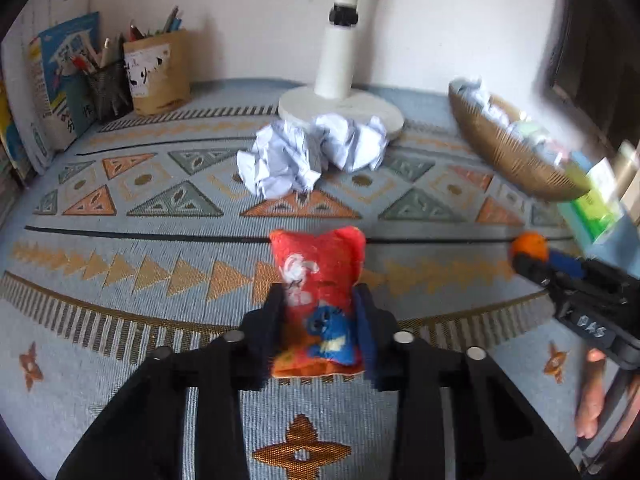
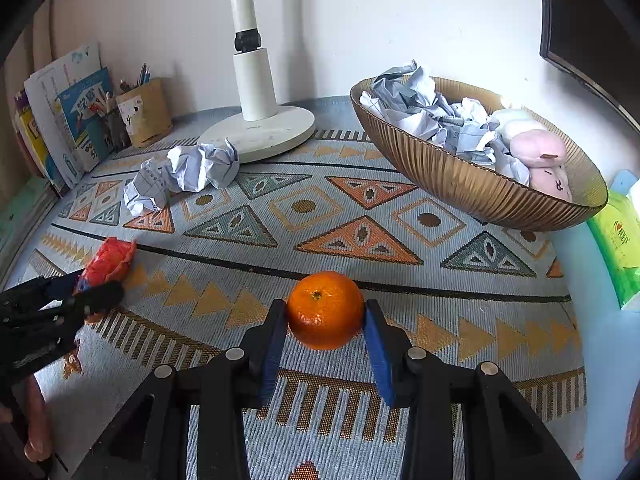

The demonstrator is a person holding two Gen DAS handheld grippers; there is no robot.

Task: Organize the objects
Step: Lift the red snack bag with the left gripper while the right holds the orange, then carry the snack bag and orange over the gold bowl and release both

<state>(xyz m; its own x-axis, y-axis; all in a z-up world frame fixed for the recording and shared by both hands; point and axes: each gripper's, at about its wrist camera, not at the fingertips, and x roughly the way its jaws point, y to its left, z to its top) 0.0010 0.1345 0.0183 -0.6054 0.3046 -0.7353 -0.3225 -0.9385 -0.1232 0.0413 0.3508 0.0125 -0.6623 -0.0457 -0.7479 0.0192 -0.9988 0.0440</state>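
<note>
Right wrist view alone shows inside the ribbed amber glass bowl [image 2: 460,178] at 2 o'clock: crumpled white paper [image 2: 424,112] piled at its left end, pale pink and white plush toys [image 2: 538,150] at its right. In the left wrist view the same bowl [image 1: 504,152] is blurred and seen mostly from the side. The left view alone shows the print on the small red fabric pouch with blue and white pattern [image 1: 318,296].

Left gripper [image 1: 318,308] is clenched on that red pouch, pads pressing both its sides, over the patterned blue woven cloth [image 1: 120,208]. Right gripper [image 2: 325,320] is clenched on a round orange mandarin [image 2: 325,309], blue pads touching its left and right sides.

Two loose crumpled paper balls [image 1: 308,152] lie at 12 o'clock, just in front of the white round lamp base [image 1: 344,110]. At 10 o'clock a brown paper pen holder [image 1: 158,74] and a dark mesh cup [image 1: 108,88] hold pencils, beside upright books [image 1: 60,80]. A green tissue pack [image 2: 616,240] sits at 3 o'clock, beside the bowl.
</note>
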